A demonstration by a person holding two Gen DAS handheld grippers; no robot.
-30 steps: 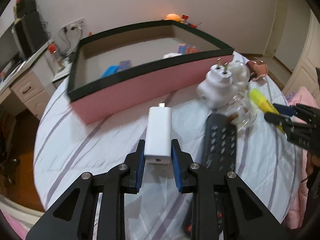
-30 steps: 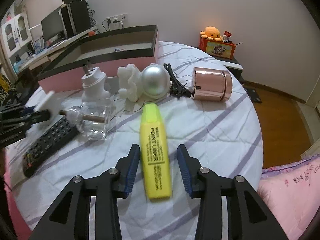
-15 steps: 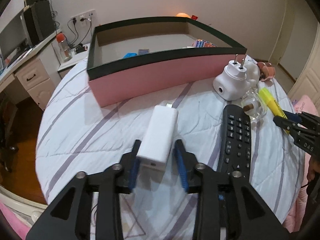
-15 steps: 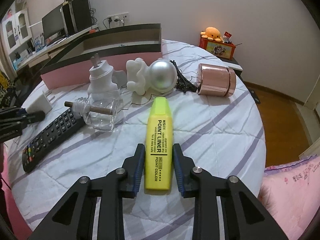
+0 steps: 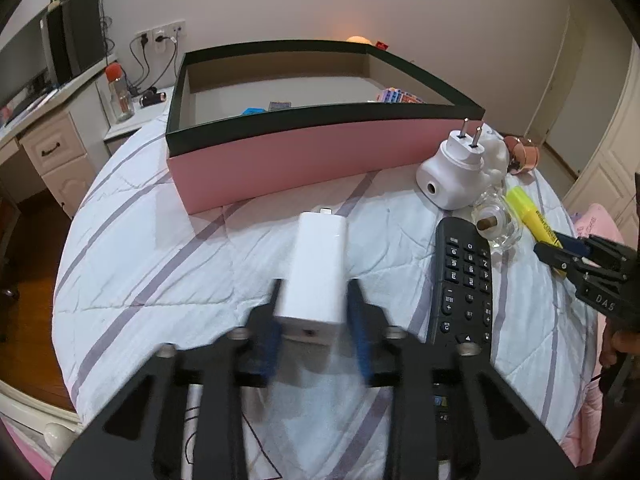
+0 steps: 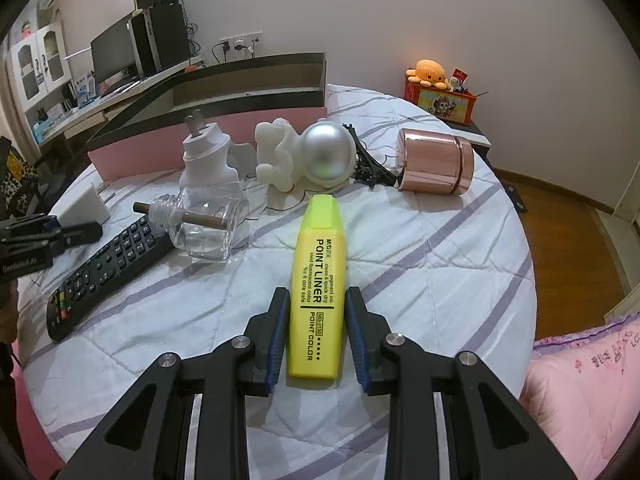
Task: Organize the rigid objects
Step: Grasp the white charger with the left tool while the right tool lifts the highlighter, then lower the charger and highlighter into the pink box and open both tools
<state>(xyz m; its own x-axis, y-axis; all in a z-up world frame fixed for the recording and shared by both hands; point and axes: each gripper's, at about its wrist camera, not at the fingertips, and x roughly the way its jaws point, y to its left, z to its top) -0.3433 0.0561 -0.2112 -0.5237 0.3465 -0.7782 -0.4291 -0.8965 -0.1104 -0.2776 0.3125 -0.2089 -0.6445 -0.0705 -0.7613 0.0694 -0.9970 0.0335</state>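
A white charger block [image 5: 320, 264] sits between the blurred fingers of my left gripper [image 5: 316, 312]. The jaws are closing and the pads press its sides. It shows small at the left of the right wrist view as the charger block [image 6: 82, 204]. My right gripper [image 6: 316, 312] is shut on a yellow highlighter [image 6: 318, 264] that points away over the bedspread, and both pads touch its sides. The pink box with a dark rim [image 5: 300, 160] stands open behind the charger, with a few small items inside.
A black remote [image 5: 464, 280] lies right of the charger. Beyond it are a white plug-in unit [image 5: 452, 176] and a glass bottle [image 5: 496, 224]. A silver-domed white figure [image 6: 324, 156] and a rose-gold cylinder [image 6: 436, 164] lie behind the highlighter. The round table's edge drops off close at the right.
The right jaws, open around the highlighter a second ago, have shut on it. The left jaws loosened on the charger, which tilted, and are closing on it again.
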